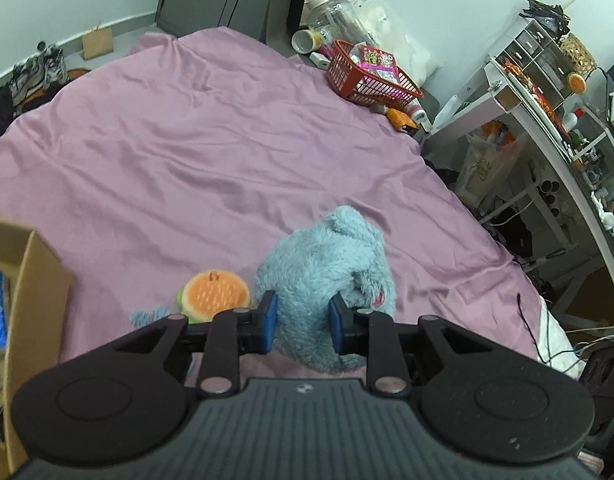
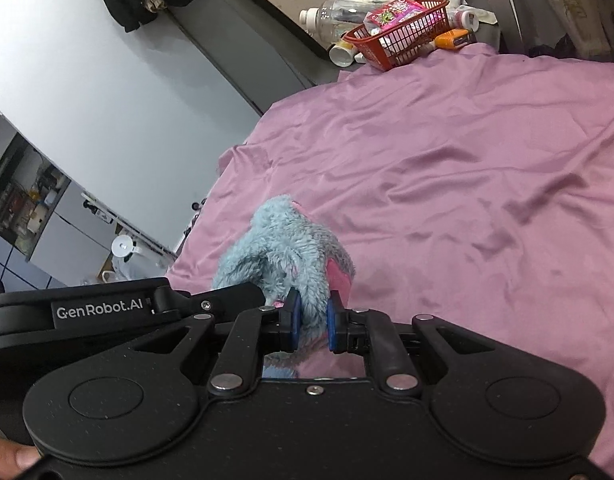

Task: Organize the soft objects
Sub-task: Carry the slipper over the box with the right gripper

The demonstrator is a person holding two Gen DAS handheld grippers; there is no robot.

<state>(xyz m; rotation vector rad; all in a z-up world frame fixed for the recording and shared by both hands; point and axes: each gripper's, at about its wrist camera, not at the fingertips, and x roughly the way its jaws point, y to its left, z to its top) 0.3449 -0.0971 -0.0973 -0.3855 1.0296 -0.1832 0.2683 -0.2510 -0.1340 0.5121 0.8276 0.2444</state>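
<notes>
A fluffy light-blue plush toy (image 1: pixel 327 268) with pink patches is held over the pink bedsheet (image 1: pixel 187 152). My left gripper (image 1: pixel 303 322) is shut on its body, the blue pads pressed into the fur. My right gripper (image 2: pixel 311 318) is shut on another part of the same blue plush toy (image 2: pixel 283 248), near a pink patch. The other gripper's black body (image 2: pixel 107 308) shows at the left of the right wrist view. An orange burger-shaped plush (image 1: pixel 215 294) lies on the sheet just left of my left gripper, with a scrap of blue fur (image 1: pixel 149 316) beside it.
An open cardboard box (image 1: pixel 31 280) with a blue item inside stands at the left. A red basket (image 1: pixel 371 76) with packets, bottles and tubes sits at the bed's far corner. A cluttered white shelf unit (image 1: pixel 547 92) lines the right side. Cables hang off the bed's right edge.
</notes>
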